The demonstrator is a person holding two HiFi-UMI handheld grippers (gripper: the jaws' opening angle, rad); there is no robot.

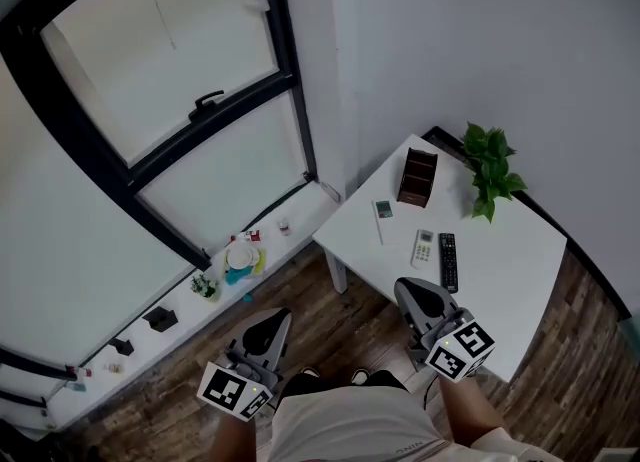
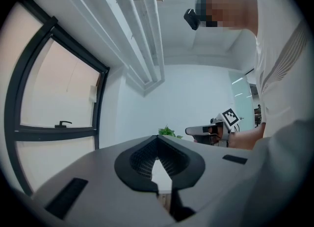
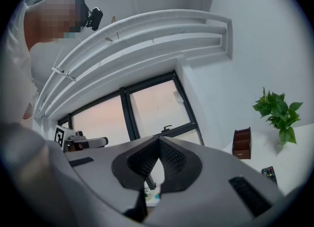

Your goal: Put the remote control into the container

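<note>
Remote control (image 1: 448, 261) untouched; right gripper (image 1: 405, 288) upturned, closed.

White table (image 1: 505, 285) — brown container (image 1: 417, 177), black remote control (image 1: 448, 261), white remote (image 1: 424, 247), green plant (image 1: 490, 170) — dark wood-grain floor (image 1: 350, 318).

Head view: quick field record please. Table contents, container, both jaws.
table: white, in the wall corner
container: brown, upright, far side of table
small white remote: lies just in front of container, apart from it
white remote: mid table, beside black remote
plant: far corner, right of container
left gripper: jaws shut, empty, over the floor
right gripper: jaws shut, empty, at table's near edge
task: not started, all remotes outside container
</note>
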